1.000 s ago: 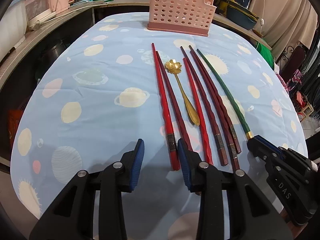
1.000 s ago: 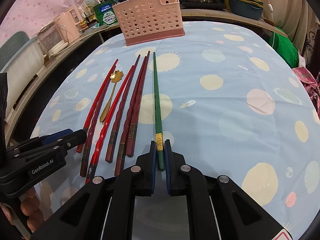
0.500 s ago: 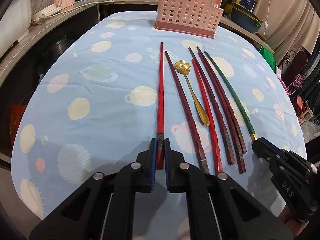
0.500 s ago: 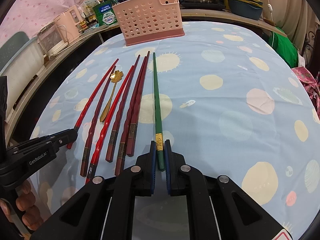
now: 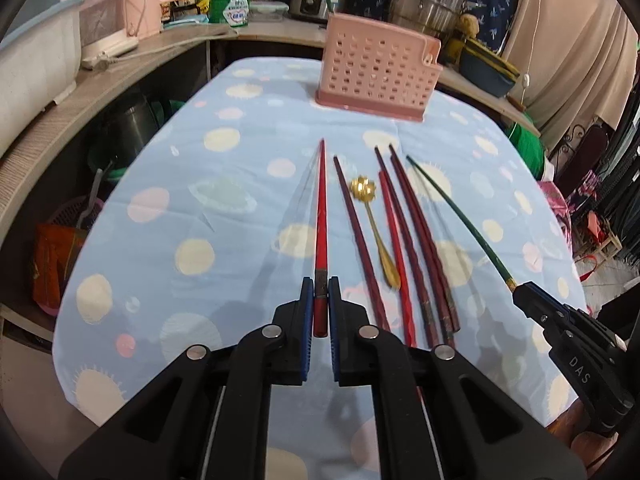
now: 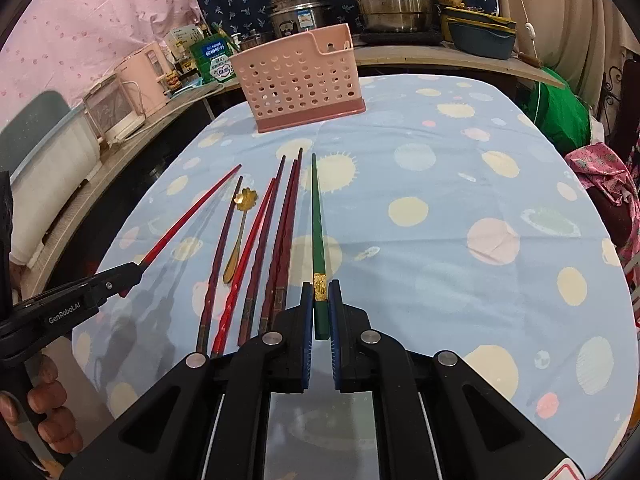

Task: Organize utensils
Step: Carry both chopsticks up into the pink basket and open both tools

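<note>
Left gripper (image 5: 320,292) clamped on thick end of red chopstick (image 5: 320,216), right gripper (image 6: 320,296) on green chopstick (image 6: 318,220); both thin, stiff, light, probably slippery

Utensil basket (image 5: 378,70) sits at the table's (image 5: 160,240) far end; chopsticks (image 5: 416,240) lie side by side in front of it, a spoon (image 5: 374,224) in among them.

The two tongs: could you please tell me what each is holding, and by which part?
Left tongs: bright red chopstick, gripped near its thick end. Right tongs: green chopstick, gripped near its thick end at the gold band.
</note>
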### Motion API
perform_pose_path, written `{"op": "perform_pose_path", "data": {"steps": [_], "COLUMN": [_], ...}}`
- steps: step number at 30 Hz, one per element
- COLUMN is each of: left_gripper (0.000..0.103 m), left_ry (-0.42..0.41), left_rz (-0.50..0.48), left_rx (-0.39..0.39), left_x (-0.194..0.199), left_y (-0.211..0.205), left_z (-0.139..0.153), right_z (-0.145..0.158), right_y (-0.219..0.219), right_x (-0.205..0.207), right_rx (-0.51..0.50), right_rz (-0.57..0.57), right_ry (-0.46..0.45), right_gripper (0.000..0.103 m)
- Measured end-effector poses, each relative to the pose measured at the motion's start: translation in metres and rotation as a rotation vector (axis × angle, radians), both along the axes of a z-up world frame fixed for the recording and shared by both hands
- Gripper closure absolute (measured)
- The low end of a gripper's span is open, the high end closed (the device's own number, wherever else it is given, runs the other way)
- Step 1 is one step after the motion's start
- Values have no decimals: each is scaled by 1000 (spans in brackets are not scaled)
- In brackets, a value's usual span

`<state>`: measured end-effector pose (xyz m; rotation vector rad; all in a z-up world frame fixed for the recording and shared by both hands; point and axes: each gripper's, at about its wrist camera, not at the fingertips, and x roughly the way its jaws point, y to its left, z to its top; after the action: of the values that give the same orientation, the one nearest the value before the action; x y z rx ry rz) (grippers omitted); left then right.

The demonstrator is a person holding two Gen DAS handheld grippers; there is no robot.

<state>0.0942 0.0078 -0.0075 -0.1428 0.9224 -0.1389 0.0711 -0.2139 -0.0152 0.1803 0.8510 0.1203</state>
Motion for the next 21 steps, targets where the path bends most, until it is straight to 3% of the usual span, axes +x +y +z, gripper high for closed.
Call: {"op": "perform_pose_path", "data": {"steps": [11, 21], "left_gripper": [96, 96], "left_ry": [-156, -270], "left_rz": [31, 54], "left_rx": [-28, -37], "left_x": [9, 47], "left_y": [17, 24], "left_z": [74, 125], "right_z": [59, 105], "right_y": [-21, -31], "right_x": [10, 42], "right_rx": [23, 37], "right_rz": [-38, -53], "right_ry": [-122, -220], "right_gripper": [96, 96]}}
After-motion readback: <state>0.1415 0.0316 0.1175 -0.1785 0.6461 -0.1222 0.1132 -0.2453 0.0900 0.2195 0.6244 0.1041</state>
